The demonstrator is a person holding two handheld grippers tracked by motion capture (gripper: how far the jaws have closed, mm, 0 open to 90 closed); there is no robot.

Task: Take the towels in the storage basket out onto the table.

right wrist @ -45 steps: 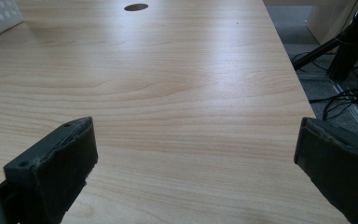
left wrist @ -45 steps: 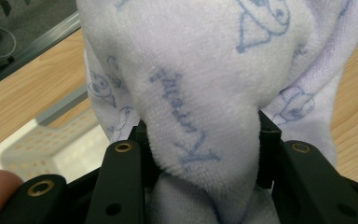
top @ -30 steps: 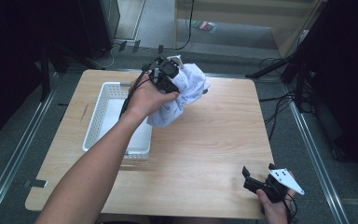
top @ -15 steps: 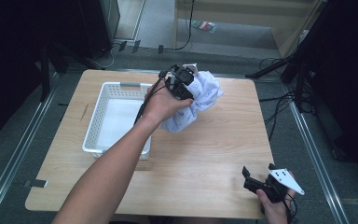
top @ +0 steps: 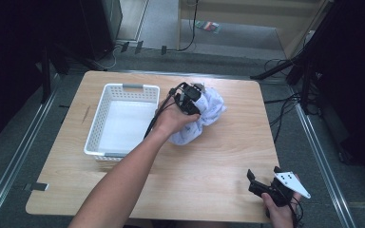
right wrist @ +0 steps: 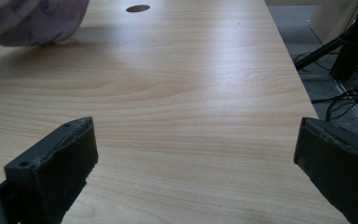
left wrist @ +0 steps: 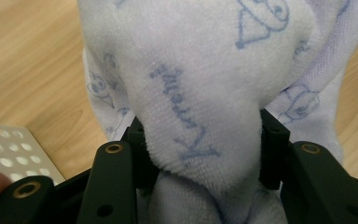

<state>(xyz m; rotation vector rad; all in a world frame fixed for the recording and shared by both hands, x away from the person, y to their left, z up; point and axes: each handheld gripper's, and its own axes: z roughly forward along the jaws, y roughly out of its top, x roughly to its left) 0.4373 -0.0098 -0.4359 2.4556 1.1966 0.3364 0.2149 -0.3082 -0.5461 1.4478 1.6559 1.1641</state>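
A white towel [top: 204,114] with pale blue prints is bunched up on the table just right of the white basket [top: 105,108]. My left gripper [top: 192,99] is shut on the towel, and in the left gripper view the cloth [left wrist: 200,84] bulges up between the two black jaws. The towel's lower part touches the table. My right gripper [top: 256,183] rests open near the table's front right corner, with bare wood between its fingers [right wrist: 56,163]. A corner of the towel [right wrist: 32,21] shows far off at the top left of the right gripper view.
The wooden table [top: 218,166] has open room in front and to the right. The basket's inside looks bare. Metal rails run along both sides of the table. Cables [top: 290,102] and dark stands lie on the floor behind and to the right.
My left gripper has carried the towel out from the basket's far right corner, rightward and down toward the table's middle. The right gripper has stayed put.
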